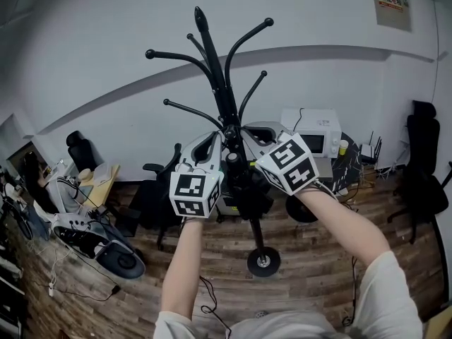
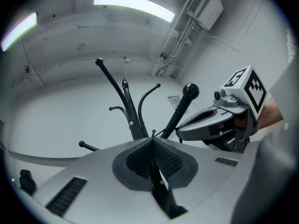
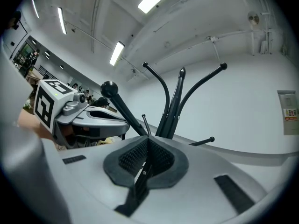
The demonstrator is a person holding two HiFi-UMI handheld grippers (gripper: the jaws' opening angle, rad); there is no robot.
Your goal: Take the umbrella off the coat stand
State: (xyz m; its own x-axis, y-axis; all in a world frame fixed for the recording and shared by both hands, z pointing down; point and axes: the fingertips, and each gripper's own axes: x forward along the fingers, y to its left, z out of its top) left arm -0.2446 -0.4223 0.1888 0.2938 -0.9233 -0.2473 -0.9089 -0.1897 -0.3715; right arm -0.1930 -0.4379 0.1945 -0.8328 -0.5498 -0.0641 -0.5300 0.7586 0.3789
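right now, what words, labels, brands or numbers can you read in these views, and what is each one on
No text here is clear enough to quote.
wall notice: coloured print, too blurred to read.
marker cubes: black and white square patterns only, no letters or numbers.
microwave: no brand or label legible, too small.

A black folded umbrella (image 1: 251,193) hangs against the pole of the upright black coat stand (image 1: 217,69).
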